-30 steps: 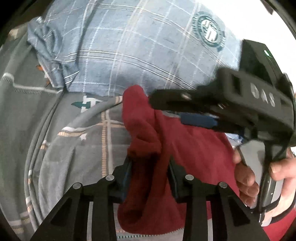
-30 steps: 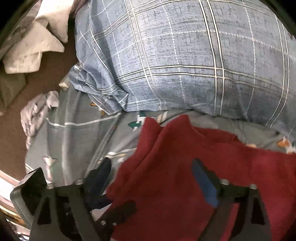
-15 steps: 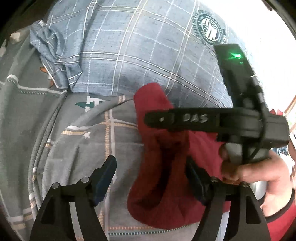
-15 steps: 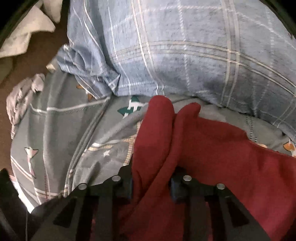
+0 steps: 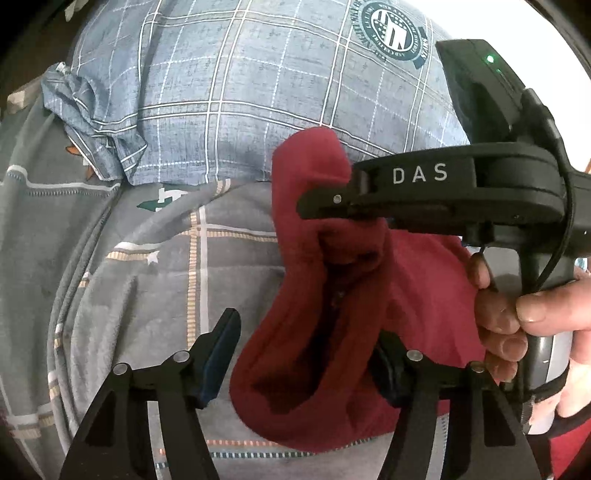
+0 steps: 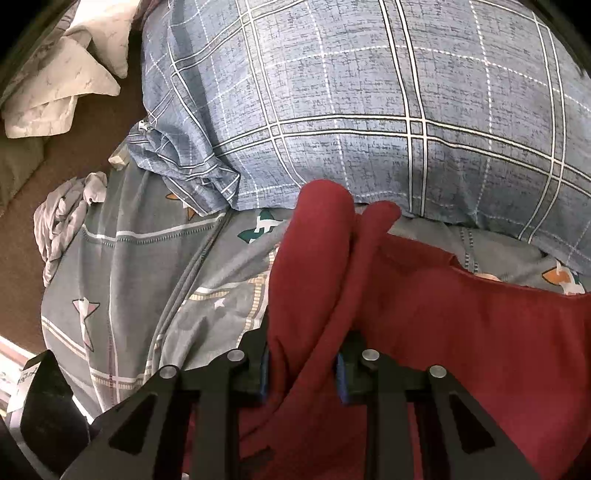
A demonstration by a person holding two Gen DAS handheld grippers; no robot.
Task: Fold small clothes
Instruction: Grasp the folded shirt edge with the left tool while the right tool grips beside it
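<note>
A dark red garment [image 5: 314, 295] lies bunched on the bed, one fold lifted off the sheet. My right gripper [image 6: 303, 369] is shut on that raised fold of the red garment [image 6: 461, 332], both pads pressing the cloth. In the left wrist view the right gripper [image 5: 310, 201] crosses from the right, clamped on the top of the fold, with a person's hand [image 5: 517, 314] on its handle. My left gripper [image 5: 303, 354] straddles the hanging lower part. Its jaws are closing with the cloth between them, and the left pad stands apart from the cloth.
A blue plaid pillow [image 6: 369, 92] with a round emblem [image 5: 391, 33] lies just behind the garment. Grey patterned bedding [image 5: 147, 277] covers the near side. Left of the bed are white cloth [image 6: 62, 85], a crumpled pale garment [image 6: 62, 221] and brown floor [image 6: 92, 147].
My left gripper let go of the red cloth and opened wide around it. My right gripper went from open to shut on the raised fold, and now holds it higher.
</note>
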